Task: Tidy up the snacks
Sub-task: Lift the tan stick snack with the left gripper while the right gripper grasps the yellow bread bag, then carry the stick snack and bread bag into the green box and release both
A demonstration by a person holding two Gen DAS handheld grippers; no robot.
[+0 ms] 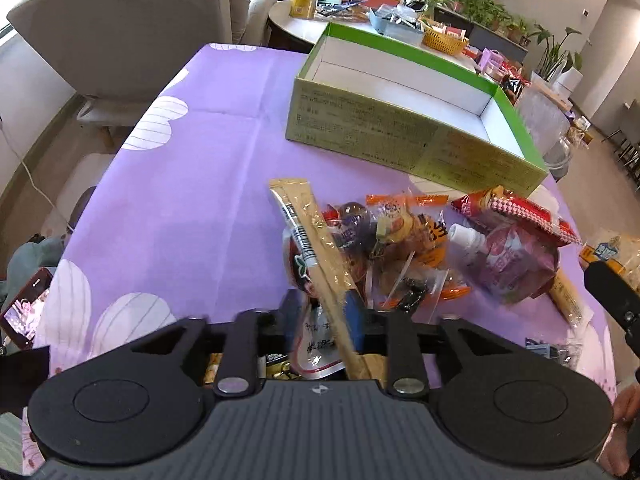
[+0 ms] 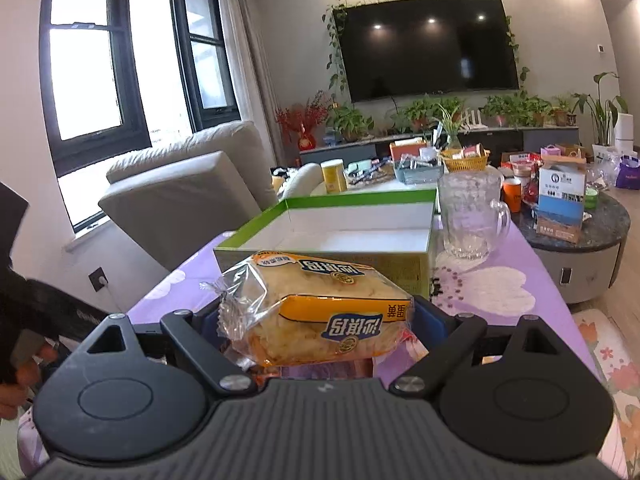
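My left gripper (image 1: 324, 308) points down at the near end of a snack pile on the purple tablecloth (image 1: 200, 200). A long tan stick packet (image 1: 316, 248) and a red-and-white pouch (image 1: 316, 348) lie between its blue pads, which stand a little apart from them. Beyond lie an orange packet (image 1: 412, 236), a pink pouch with a white cap (image 1: 512, 256) and a red chequered packet (image 1: 516, 210). My right gripper (image 2: 320, 320) is shut on a clear pastry pack with a yellow label (image 2: 320, 308), held above the table before the open green box (image 2: 352, 199), which is white and bare inside (image 1: 400, 136).
A glass mug (image 2: 472, 216) stands right of the box. A grey armchair (image 2: 180, 196) is at the far left and a cluttered round coffee table (image 2: 592, 232) at the right. A phone (image 1: 24, 312) glows beyond the table's left edge.
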